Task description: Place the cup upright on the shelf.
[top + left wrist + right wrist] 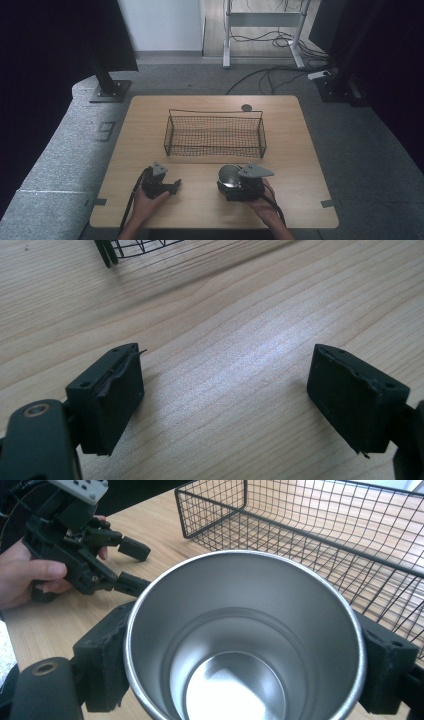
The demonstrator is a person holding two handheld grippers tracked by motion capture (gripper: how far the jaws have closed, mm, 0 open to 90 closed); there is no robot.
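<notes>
Steel cup (245, 645): polished metal, open mouth turned toward the camera of the right gripper view, interior bare and reflective. It is gripped across its outer wall by the right gripper (245, 670), one black jaw being pressed against each side of the wall. In the high view the cup (229, 176) is seen at the near right part of the table, just in front of the basket's near wall.

Right gripper (239, 184): held in the person's right hand (265, 202), closed only as far as the cup's width allows; a grey three-cornered plate is carried on top.

Left gripper (225, 395): jaws spread wide, nothing held between them; bare wood grain is seen in the gap. In the high view it (172, 187) is held in the left hand (147, 202) at the near left part of the table, low over the wood; contact with the surface cannot be told. It is well apart from the cup.

Wire basket (215, 134): black mesh, rectangular, placed at the middle of the table, nothing lying inside. Its corner is caught at the top edge of the left gripper view (135, 247), and its near wall is seen just beyond the cup in the right gripper view (310, 535).

Table (300, 150): light wood, rectangular; a small dark round disc (246, 107) is set near the far edge, behind the basket.
</notes>
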